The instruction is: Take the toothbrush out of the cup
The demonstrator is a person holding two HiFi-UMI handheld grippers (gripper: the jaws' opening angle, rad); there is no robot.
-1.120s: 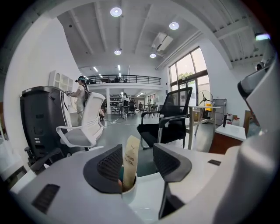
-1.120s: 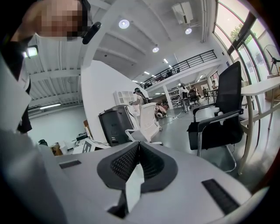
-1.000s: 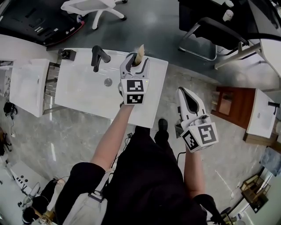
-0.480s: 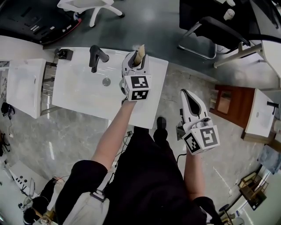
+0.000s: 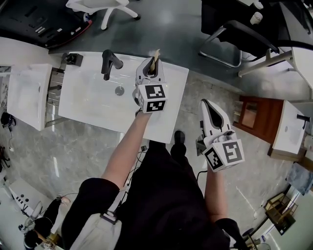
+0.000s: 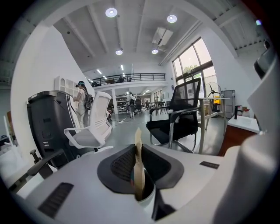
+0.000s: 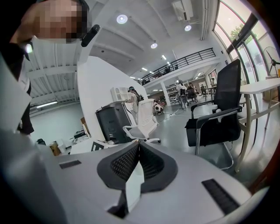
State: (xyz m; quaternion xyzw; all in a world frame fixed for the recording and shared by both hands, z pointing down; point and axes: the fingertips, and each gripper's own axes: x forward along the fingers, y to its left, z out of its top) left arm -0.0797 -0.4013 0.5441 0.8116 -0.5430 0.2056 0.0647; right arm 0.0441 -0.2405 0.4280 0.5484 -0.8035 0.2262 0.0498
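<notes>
One toothbrush [image 6: 138, 168] standing in one cup [image 6: 146, 201], left claw [image 5: 151, 66] closing onto toothbrush, right claw [image 7: 138, 146] closed, empty

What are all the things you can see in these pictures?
washbasin: 1, white, in front of the person
faucet: 1, black, at the washbasin's far edge
toothbrush: 1, beige, standing up in the cup
cup: 1, white, under the toothbrush, mostly hidden
white chair: 1, white, on the floor beyond the washbasin
black chair: 1, black, far right on the floor
wooden cabinet: 1, brown, at the right
left gripper: 1, white with black pads, jaws closing on the toothbrush
right gripper: 1, white with black pads, jaws together, empty, off to the right
</notes>
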